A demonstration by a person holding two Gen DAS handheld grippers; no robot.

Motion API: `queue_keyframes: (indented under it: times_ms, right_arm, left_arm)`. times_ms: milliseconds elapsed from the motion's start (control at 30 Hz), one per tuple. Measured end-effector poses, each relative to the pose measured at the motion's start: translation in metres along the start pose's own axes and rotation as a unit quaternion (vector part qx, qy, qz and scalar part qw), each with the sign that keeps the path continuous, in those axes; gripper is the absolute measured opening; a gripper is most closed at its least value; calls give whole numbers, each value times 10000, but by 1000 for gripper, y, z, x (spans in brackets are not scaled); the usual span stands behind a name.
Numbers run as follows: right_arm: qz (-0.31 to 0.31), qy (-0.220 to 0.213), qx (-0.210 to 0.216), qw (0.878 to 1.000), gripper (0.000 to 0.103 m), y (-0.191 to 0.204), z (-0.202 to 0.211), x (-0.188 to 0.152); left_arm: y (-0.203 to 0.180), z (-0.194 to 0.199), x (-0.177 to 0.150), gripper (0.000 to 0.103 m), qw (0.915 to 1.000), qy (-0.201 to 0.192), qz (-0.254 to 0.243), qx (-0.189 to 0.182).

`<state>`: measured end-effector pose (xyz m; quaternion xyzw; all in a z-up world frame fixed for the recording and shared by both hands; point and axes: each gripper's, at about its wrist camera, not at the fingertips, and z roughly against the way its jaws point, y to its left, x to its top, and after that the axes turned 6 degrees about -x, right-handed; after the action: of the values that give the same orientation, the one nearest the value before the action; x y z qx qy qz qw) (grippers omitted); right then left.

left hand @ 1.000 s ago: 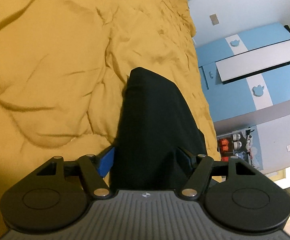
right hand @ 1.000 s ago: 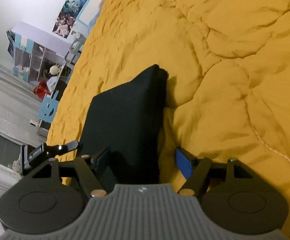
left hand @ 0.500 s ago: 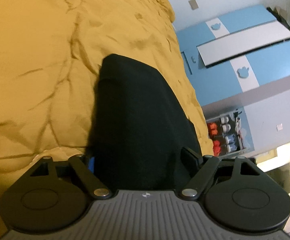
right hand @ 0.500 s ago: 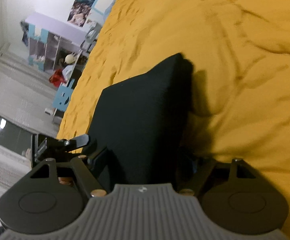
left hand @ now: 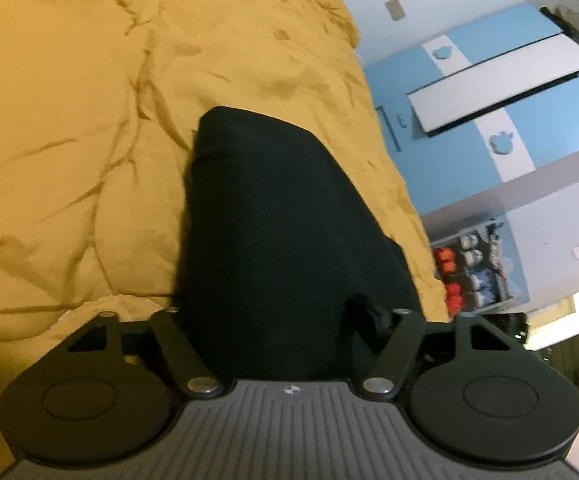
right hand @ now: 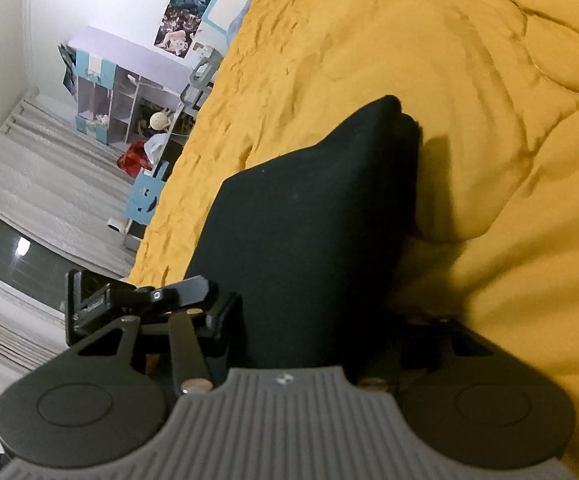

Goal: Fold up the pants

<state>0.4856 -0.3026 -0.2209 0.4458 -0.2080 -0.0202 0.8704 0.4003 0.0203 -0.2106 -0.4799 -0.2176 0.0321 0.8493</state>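
Now that the blue pads have gone behind the cloth, both grippers' jaws hold the black pants [left hand: 281,240] above the yellow bed [left hand: 69,140], ready to fold.

No word or number could be read in either view. A small pale emblem [left hand: 290,390] sat on each gripper's grey ribbed housing (a mark, not lettering). The black clamp [right hand: 101,302] beside the right gripper carried faint print, too small and blurred to read.
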Motion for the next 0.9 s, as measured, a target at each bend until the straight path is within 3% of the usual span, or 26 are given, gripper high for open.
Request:
queue_keyframes:
  times_ms: [233,567,900]
  right_arm:
    - [102,-31,-213,9997,29,11,3,4]
    - [394,-138,-270,9988,20,33,16,4]
    - [1063,-458,-295,9928,20,109,59,-20]
  left_arm:
    - [-11,7,-1,41,9994,-96,66,314]
    - [-47,26,-8,35,9978,-263,-218,565]
    - [-91,82,-42,35,9969,-556,-372,411]
